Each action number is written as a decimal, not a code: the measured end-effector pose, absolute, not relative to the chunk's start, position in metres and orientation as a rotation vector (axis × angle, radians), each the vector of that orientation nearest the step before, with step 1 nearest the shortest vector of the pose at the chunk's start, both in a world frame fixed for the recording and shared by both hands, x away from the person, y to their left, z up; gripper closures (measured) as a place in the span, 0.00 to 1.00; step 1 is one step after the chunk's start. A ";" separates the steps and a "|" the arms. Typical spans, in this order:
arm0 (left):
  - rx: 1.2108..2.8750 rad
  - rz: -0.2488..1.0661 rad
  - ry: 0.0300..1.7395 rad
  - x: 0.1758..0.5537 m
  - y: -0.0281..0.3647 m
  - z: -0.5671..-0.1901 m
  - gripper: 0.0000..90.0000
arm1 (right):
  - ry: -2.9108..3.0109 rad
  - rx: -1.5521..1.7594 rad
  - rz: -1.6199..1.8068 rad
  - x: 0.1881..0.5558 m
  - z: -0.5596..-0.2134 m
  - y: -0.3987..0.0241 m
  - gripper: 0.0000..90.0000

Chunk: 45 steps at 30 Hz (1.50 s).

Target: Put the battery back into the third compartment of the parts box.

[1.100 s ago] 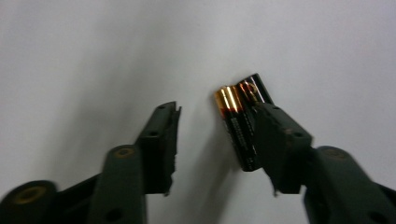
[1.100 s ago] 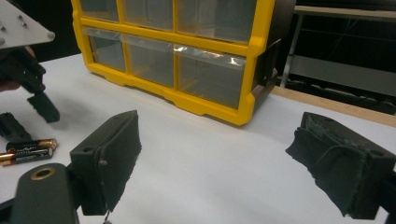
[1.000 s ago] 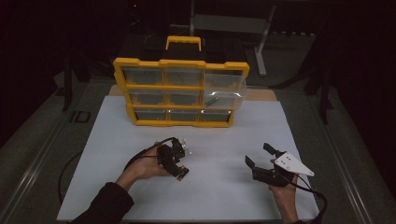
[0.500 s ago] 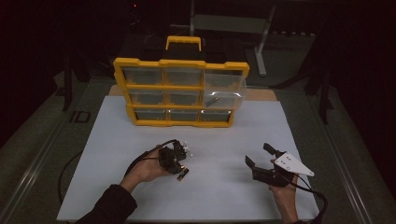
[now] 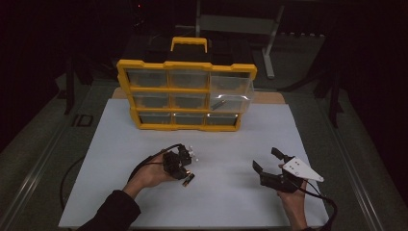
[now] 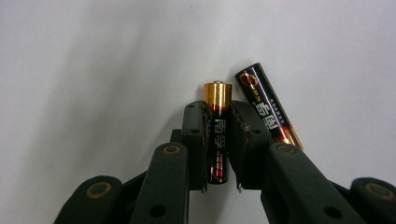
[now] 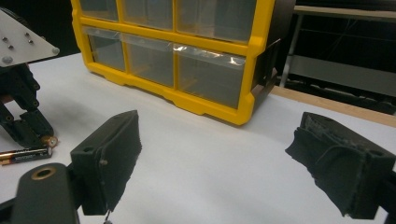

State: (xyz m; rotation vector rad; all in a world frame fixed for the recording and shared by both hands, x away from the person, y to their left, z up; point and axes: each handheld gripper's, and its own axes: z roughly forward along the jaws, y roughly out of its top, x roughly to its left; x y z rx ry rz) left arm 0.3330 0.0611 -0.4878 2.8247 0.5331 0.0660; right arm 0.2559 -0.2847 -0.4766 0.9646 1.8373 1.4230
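Note:
My left gripper (image 5: 184, 173) points down at the white sheet, left of centre, shut on a black-and-gold AA battery (image 6: 217, 135) whose gold end sticks out past the jaws. A second, matching battery (image 6: 268, 107) lies on the sheet just beside the jaws. The right gripper view shows it flat (image 7: 25, 155) under the left gripper (image 7: 23, 123). My right gripper (image 5: 267, 159) stands open at the front right with nothing between its padded fingers (image 7: 114, 158). It faces the yellow drawer organizer (image 5: 185, 65).
The organizer stands upright at the back of the white sheet (image 5: 144, 139), with a yellow handle (image 5: 190, 43) on top. Its top right clear drawer (image 5: 231, 94) is pulled out and has a small item inside. Cables trail from both grippers toward the front edge.

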 end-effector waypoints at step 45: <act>2.708 0.168 0.525 0.333 0.070 -0.446 0.87 | 1.839 0.964 1.421 0.256 -0.477 -0.285 0.16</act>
